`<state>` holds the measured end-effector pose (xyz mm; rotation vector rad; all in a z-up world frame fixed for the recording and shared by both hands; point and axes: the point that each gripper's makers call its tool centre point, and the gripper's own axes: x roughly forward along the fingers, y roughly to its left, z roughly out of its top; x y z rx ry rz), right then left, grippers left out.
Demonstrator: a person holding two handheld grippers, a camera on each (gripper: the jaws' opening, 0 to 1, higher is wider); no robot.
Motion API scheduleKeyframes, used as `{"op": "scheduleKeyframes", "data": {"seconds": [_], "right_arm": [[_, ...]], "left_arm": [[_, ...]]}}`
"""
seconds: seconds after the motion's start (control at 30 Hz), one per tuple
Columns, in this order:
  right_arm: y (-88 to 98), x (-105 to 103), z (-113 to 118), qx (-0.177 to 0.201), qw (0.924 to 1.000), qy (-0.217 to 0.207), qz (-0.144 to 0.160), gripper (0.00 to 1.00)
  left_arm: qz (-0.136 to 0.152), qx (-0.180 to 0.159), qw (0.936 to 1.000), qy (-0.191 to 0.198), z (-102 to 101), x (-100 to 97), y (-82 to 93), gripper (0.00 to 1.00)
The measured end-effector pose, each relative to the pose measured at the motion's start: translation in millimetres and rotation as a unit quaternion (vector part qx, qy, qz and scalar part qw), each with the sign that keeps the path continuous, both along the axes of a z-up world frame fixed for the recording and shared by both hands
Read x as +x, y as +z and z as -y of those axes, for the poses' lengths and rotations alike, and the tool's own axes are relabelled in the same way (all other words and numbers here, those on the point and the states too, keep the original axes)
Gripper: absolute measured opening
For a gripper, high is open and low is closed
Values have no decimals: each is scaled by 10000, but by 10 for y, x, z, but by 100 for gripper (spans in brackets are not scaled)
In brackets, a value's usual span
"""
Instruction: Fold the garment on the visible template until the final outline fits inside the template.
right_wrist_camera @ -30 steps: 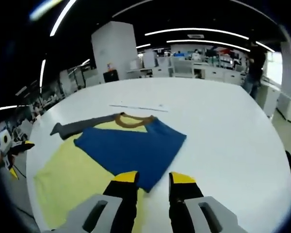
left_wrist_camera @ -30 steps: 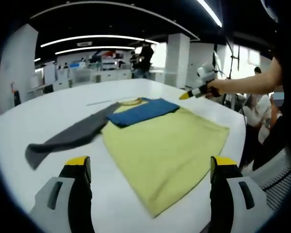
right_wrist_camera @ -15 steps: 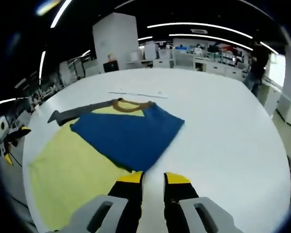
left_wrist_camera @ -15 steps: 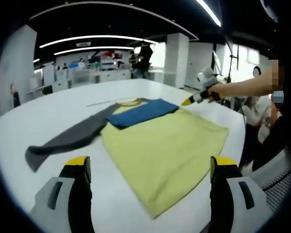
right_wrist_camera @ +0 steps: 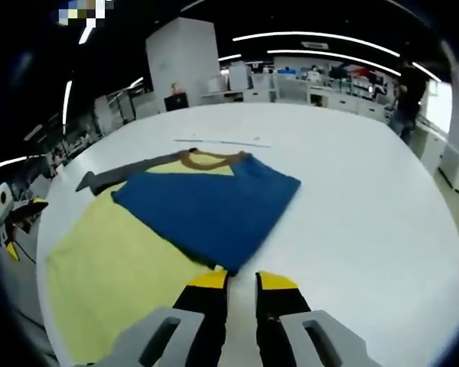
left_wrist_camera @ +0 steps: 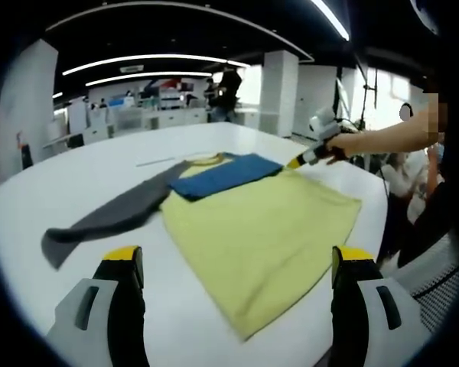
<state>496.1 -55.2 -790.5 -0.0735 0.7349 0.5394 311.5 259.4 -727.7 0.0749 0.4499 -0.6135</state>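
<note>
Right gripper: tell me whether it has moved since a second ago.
Yes. The right gripper has come down toward the shirt edge, judged against the table, its jaws narrowing.

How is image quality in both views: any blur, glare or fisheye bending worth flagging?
Left gripper view: fairly sharp; the table edge bows from the fisheye and the ceiling strips blow out. Right gripper view: softer, with the garment smeared toward the left gripper; no glare on the cloth, and the right gripper jaws look nearly closed.
</note>
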Motion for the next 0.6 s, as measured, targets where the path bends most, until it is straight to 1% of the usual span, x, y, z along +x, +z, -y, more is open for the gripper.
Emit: {"op": "scheduleKeyframes", "data": {"seconds": [0.07, 0.23, 0.37, 0.47, 0.6], "right_arm": [[-8, 7, -30, 54, 10000, 0, -12, 8], [-57, 17, -132, 195, 9997, -18, -108, 3], [-63, 25, -147, 183, 9998, -52, -104, 0], [-55, 25, -121, 130, 9998, -72, -95, 0], [-38, 33, -28, -71, 9999, -86, -40, 0]], "left_arm": [[-9, 7, 10000, 7, -3, -7, 2, 99], [-42, 45, 10000, 21, -17, -16, -5, 99], [-24, 22, 10000, 54, -22, -15, 11, 99], [-41, 45, 10000, 61, -31, -26, -2, 99], [-56, 34, 10000, 70, -42, -29, -25, 99]]}}
